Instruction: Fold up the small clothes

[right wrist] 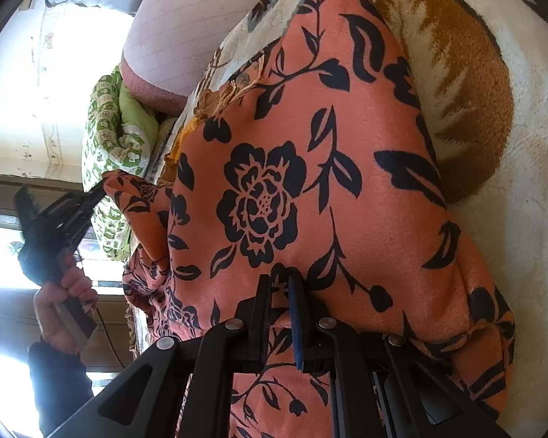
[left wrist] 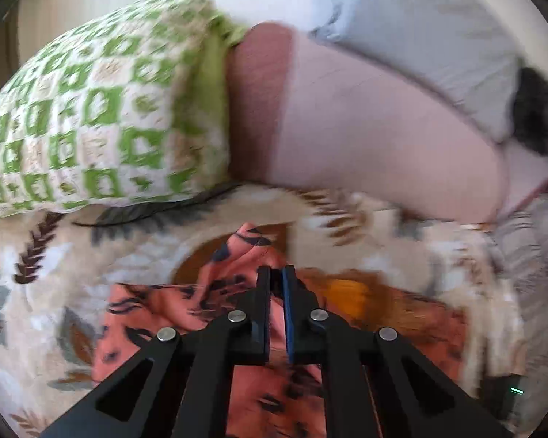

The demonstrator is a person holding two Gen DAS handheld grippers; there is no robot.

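A salmon-pink garment with black flower print [right wrist: 310,168] lies spread over a fleece blanket. My right gripper [right wrist: 279,277] is shut on the garment's near edge. My left gripper [left wrist: 277,272] is shut on another part of the same garment [left wrist: 171,310], and it also shows in the right wrist view [right wrist: 100,187], held in a hand at the left, pinching a corner of the cloth and lifting it. The left wrist view is blurred by motion.
The cream blanket with brown and grey leaf print [left wrist: 47,255] covers the bed. A green-and-white checked pillow [left wrist: 84,116], a pink pillow [left wrist: 365,124] and a pale blue pillow [left wrist: 420,22] lie behind. A window [right wrist: 3,248] is at the left.
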